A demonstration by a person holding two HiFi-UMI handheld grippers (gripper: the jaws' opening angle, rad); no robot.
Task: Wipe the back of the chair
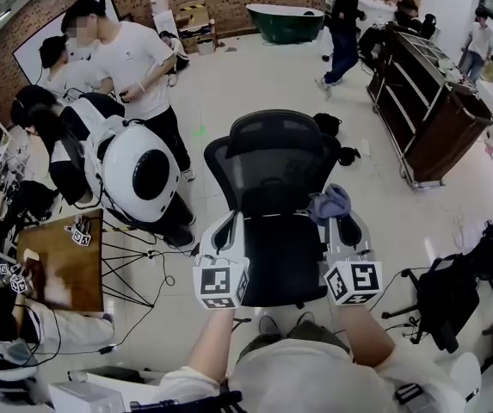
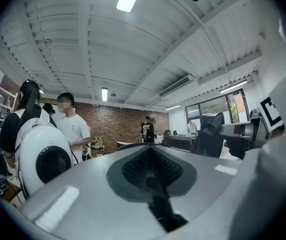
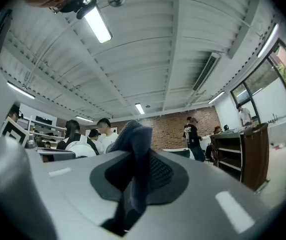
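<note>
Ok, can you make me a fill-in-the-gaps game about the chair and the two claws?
1. The right claw is shut on a blue-grey ____.
2. The mesh-backed chair is coloured ____.
3. The left claw is shut, and between its jaws there is ____.

Missing words: cloth; black; nothing.
</note>
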